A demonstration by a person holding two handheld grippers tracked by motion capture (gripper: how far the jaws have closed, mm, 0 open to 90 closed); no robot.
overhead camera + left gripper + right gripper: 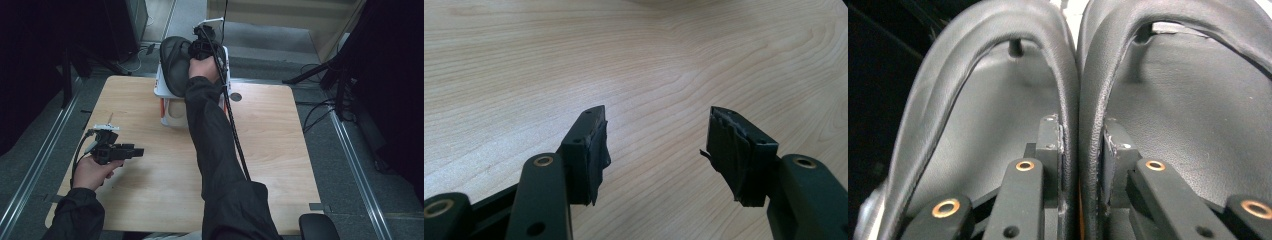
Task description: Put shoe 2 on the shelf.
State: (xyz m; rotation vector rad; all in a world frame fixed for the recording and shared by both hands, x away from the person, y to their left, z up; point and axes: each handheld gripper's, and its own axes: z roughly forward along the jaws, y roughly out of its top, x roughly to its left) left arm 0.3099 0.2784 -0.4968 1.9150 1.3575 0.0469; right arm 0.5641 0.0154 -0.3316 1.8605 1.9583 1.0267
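While the left gripper [131,151] rests low over the near-left part of the wooden table [280,150], its jaws stand wide apart with nothing between them; the left gripper view shows bare wood grain in the gap, and the taped pads [599,150] touch nothing. Moving right, the person's right arm stretches across the table to its far edge, where the right gripper [200,47] reaches a pair of black shoes [175,62] sitting in or over a white box [161,90] with red markings. In the right gripper view the jaws are closed narrowly on the two inner side walls of the shoes [1075,100], pinched together, one jaw inside each shoe. Judgement: the grasp on the pair looks made, and the shoes are at the box, at the far edge. Whether they are being lifted out or set down cannot be told from this moment; the high view does not show if the soles rest on the box. What remains, as far as can be seen, is either carrying the pair clear or releasing it; the left gripper has no part yet.
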